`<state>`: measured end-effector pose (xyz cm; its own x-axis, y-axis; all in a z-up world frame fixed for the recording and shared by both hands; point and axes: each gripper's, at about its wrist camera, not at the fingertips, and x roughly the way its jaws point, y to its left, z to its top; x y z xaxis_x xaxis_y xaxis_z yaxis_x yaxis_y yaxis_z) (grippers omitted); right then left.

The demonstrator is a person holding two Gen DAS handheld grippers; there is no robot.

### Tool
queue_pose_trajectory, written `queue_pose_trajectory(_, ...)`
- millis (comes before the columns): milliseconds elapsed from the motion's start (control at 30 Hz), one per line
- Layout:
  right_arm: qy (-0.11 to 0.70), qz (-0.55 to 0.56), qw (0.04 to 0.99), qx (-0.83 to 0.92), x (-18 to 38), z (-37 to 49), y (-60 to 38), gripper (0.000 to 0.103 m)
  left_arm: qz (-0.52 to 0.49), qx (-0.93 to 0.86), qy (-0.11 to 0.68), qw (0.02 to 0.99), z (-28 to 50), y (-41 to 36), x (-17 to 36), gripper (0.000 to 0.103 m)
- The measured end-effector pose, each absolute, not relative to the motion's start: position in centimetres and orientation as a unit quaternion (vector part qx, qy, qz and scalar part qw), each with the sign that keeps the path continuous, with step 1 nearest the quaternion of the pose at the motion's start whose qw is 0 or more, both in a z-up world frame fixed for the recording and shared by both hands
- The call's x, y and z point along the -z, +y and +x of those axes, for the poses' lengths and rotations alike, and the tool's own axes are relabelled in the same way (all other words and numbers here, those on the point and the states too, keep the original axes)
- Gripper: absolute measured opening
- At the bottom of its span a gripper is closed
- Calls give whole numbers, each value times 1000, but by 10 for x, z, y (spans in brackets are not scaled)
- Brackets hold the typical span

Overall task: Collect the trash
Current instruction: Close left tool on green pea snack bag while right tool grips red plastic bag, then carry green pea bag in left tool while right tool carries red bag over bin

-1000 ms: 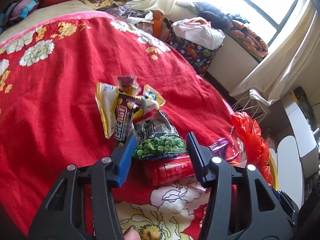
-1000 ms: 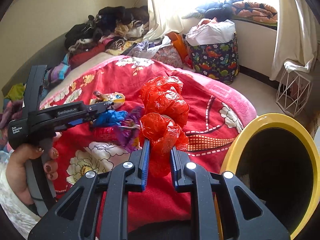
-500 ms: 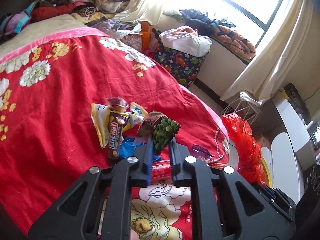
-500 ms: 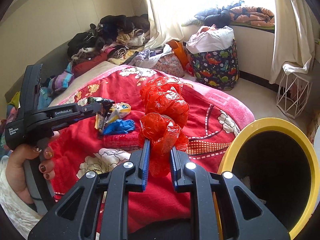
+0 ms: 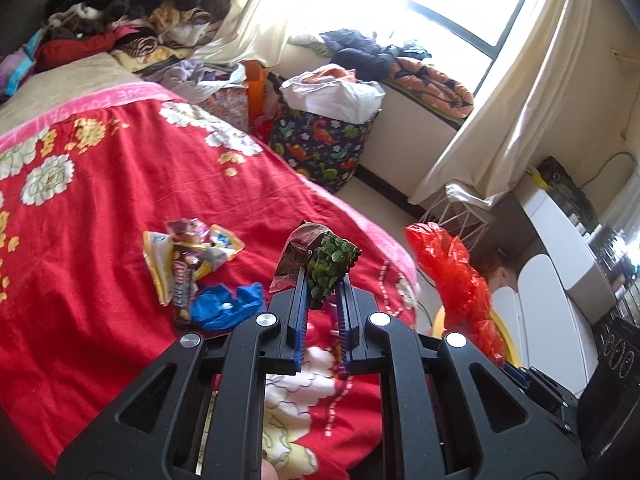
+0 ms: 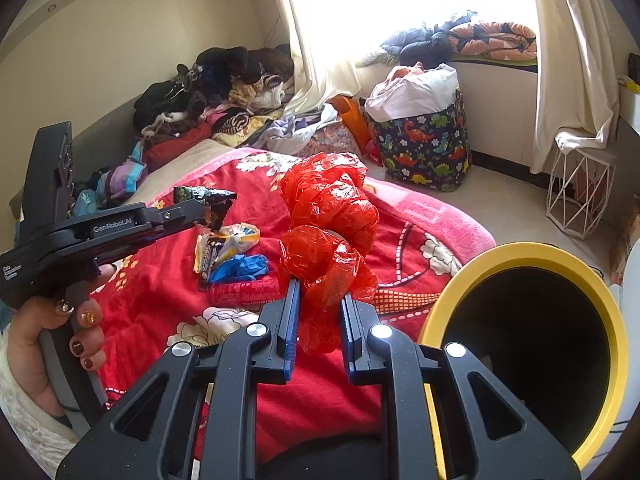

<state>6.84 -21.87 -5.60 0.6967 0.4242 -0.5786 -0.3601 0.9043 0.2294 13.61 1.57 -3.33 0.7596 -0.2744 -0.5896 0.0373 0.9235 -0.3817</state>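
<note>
left tool clamped on green pea packet, lifted off the bed. right tool pinching red plastic bag beside yellow bin. step: carry-to-bin. next: swing both over the bin mouth, then release. more wrappers left on bed.

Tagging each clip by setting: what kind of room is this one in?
Most likely a lived-in bedroom: a bed with a red floral blanket, heaped clothes at its far end, and a curtained window with a full fabric bin below.

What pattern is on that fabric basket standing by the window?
The fabric basket is dark navy with colourful cartoon dinosaurs printed all over, clearest in the right wrist view.
</note>
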Motion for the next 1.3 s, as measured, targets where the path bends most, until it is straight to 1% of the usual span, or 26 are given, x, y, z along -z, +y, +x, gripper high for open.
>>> queue_pose_trajectory(500, 309, 69, 931, -182, 49, 57, -248, 17, -152, 135, 329, 922, 124, -22, 20, 8)
queue_pose_trajectory(1300, 297, 98, 941, -127, 51, 42, -306, 17, -104, 195, 335, 916, 116, -82, 18, 8)
